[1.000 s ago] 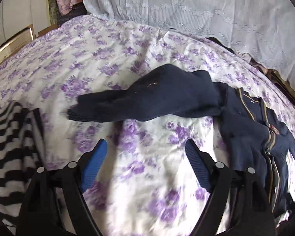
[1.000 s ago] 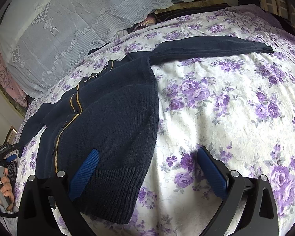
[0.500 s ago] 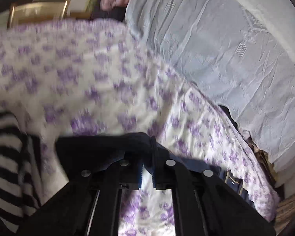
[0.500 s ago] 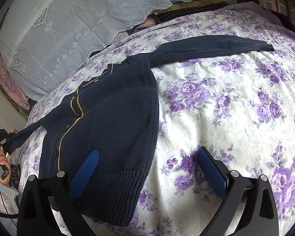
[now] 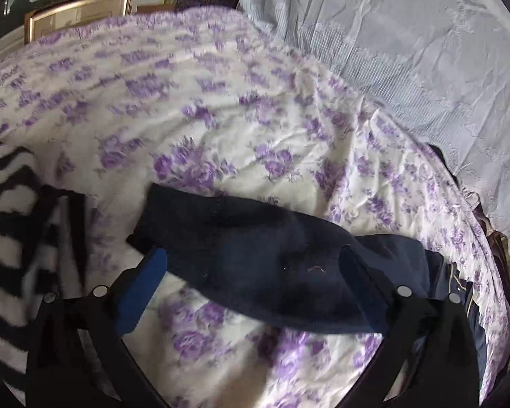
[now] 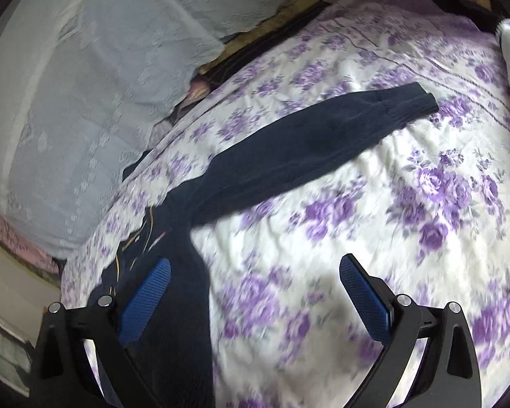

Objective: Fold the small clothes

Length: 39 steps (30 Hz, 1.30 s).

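On the flowered bed (image 5: 289,142), a navy cardigan (image 6: 173,299) spread flat, one sleeve (image 6: 309,149) stretched toward two o'clock, the other sleeve (image 5: 255,261) toward nine o'clock, likely laid out for folding inward. Left tool (image 5: 255,268) just opened wide, straddling that sleeve without pinching. Right tool (image 6: 255,278) spread, gripping nothing, over the cardigan's edge. Striped garment (image 5: 10,238) at nine o'clock.
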Tool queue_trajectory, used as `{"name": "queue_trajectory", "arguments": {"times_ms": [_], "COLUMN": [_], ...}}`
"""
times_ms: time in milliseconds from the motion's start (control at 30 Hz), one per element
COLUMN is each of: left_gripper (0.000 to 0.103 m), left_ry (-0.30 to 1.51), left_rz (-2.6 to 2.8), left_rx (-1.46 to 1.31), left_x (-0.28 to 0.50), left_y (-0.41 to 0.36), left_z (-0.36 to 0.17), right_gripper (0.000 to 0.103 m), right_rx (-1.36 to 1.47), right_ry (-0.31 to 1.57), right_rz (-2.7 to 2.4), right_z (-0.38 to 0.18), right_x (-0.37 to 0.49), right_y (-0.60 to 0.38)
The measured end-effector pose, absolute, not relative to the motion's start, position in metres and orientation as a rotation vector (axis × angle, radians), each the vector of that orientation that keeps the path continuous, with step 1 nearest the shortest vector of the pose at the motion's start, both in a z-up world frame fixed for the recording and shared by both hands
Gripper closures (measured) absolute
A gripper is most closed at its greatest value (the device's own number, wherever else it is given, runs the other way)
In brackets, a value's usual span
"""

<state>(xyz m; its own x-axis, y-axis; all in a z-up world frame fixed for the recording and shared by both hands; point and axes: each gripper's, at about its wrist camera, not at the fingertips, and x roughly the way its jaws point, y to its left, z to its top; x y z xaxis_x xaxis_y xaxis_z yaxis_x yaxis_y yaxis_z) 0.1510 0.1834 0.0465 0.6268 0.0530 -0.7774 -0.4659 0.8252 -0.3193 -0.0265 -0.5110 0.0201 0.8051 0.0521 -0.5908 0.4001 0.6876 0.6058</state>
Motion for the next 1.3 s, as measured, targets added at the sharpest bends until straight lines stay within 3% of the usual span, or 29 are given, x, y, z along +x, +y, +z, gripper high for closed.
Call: {"name": "queue_trajectory", "arguments": {"times_ms": [133, 233, 267, 300, 367, 533, 567, 633, 667, 700, 733, 967, 1067, 1167, 1200, 1233, 1267, 1300], "left_gripper": [0.005, 0.040, 0.068, 0.086, 0.094, 0.093, 0.093, 0.081, 0.060, 0.036, 0.030, 0.027, 0.010, 0.010, 0.021, 0.043, 0.091, 0.093], "left_ry": [0.883, 0.855, 0.844, 0.838, 0.813, 0.893, 0.885, 0.858, 0.851, 0.846, 0.845, 1.074, 1.071, 1.064, 1.053, 1.044, 1.052, 1.068], "left_rz": [0.399, 0.398, 0.404, 0.416, 0.416, 0.482, 0.454, 0.327, 0.255, 0.152, 0.084, -0.310, -0.288, -0.242, -0.245, -0.255, -0.265, -0.296], "left_rx": [-0.426, -0.335, -0.328, -0.331, -0.376, -0.371, -0.378, -0.366, -0.356, -0.338, -0.313, -0.075, -0.063, -0.072, -0.068, -0.064, -0.048, -0.055], "left_x": [0.158, 0.160, 0.159, 0.158, 0.149, 0.135, 0.126, 0.103, 0.092, 0.077, 0.065, 0.002, -0.005, 0.003, 0.004, 0.005, 0.010, 0.009], "left_y": [0.168, 0.155, 0.155, 0.159, 0.171, 0.190, 0.190, 0.175, 0.164, 0.145, 0.127, -0.024, -0.049, -0.068, -0.075, -0.074, -0.079, -0.081], "left_z": [0.022, 0.027, 0.031, 0.033, 0.039, 0.025, 0.027, 0.040, 0.046, 0.053, 0.056, 0.013, 0.001, 0.001, 0.004, 0.011, 0.016, 0.022], "right_gripper": [0.003, 0.008, 0.037, 0.092, 0.097, 0.096, 0.088, 0.061, 0.043, 0.043, 0.043, 0.043, 0.040, 0.040, 0.061, 0.086, 0.096, 0.096], "right_rx": [0.948, 0.822, 0.785, 0.758, 0.759, 0.845, 0.854, 0.807, 0.779, 0.750, 0.710, 0.555, 0.629, 0.654, 0.635, 0.619, 0.648, 0.675], "right_ry": [0.573, 0.549, 0.543, 0.536, 0.484, 0.584, 0.582, 0.580, 0.575, 0.578, 0.609, 0.850, 0.879, 0.919, 0.879, 0.864, 0.850, 0.826], "right_rz": [-0.266, -0.329, -0.340, -0.347, -0.336, -0.376, -0.368, -0.336, -0.292, -0.247, -0.178, 0.138, 0.199, 0.191, 0.162, 0.133, 0.148, 0.159], "right_z": [-0.002, 0.003, 0.003, 0.003, 0.007, -0.018, -0.013, 0.006, 0.015, 0.021, 0.027, 0.017, 0.010, -0.008, -0.007, -0.005, -0.002, 0.005], "right_x": [0.001, 0.028, 0.035, 0.040, 0.034, 0.021, 0.012, -0.007, -0.018, -0.029, -0.038, -0.089, -0.090, -0.072, -0.072, -0.071, -0.073, -0.077], "right_y": [-0.551, -0.553, -0.554, -0.557, -0.561, -0.579, -0.578, -0.560, -0.545, -0.531, -0.511, -0.400, -0.392, -0.379, -0.377, -0.376, -0.378, -0.384]}}
